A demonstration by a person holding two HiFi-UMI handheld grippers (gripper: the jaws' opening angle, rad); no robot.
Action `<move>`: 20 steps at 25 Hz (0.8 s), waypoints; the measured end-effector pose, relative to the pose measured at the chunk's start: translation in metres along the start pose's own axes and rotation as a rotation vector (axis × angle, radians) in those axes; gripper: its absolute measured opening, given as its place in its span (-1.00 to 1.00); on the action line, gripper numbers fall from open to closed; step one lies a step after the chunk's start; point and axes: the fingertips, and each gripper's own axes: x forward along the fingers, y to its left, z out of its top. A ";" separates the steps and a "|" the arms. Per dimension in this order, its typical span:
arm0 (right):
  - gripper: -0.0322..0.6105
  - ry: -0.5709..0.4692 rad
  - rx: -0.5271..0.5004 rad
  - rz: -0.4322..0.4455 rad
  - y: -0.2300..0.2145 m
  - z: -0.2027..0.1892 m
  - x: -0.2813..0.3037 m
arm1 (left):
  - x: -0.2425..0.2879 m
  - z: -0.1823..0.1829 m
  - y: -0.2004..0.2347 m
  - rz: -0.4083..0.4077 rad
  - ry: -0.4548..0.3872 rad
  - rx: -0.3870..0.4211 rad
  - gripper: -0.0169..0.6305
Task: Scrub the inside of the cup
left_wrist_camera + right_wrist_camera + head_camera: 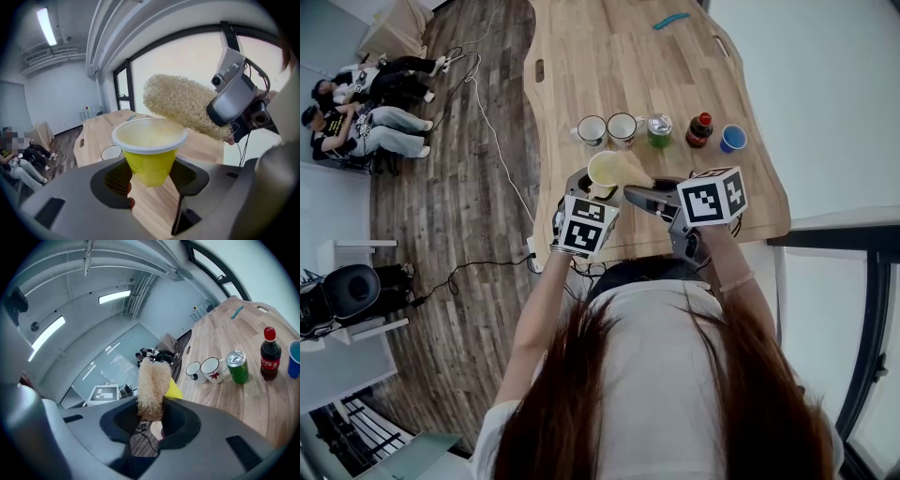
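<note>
The yellow paper cup stands upright between the pads of my left gripper, which is shut on its lower wall. A tan loofah scrubber lies slantwise over the cup's far rim, its tip just outside the mouth. My right gripper is shut on the loofah, and the cup shows as a yellow edge behind it. In the head view both grippers meet over the table's near edge, with the cup beside the loofah.
A row stands on the wooden table beyond the grippers: two white mugs, a green can, a cola bottle and a blue cup. A teal tool lies at the far end. People sit at far left.
</note>
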 end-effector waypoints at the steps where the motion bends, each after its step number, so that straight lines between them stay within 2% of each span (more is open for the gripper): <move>1: -0.55 -0.005 -0.002 0.002 0.000 0.001 -0.001 | 0.000 0.002 -0.001 -0.023 -0.002 -0.027 -0.18; 11: -0.55 -0.024 -0.004 -0.003 -0.007 0.006 -0.004 | -0.004 0.011 -0.002 -0.203 -0.060 -0.315 -0.18; 16: -0.55 -0.026 -0.002 0.011 -0.005 0.008 -0.005 | -0.007 0.018 -0.003 -0.257 -0.076 -0.352 -0.18; 20: -0.55 -0.029 0.002 0.035 -0.002 0.010 -0.006 | -0.012 0.022 -0.009 -0.346 -0.097 -0.383 -0.18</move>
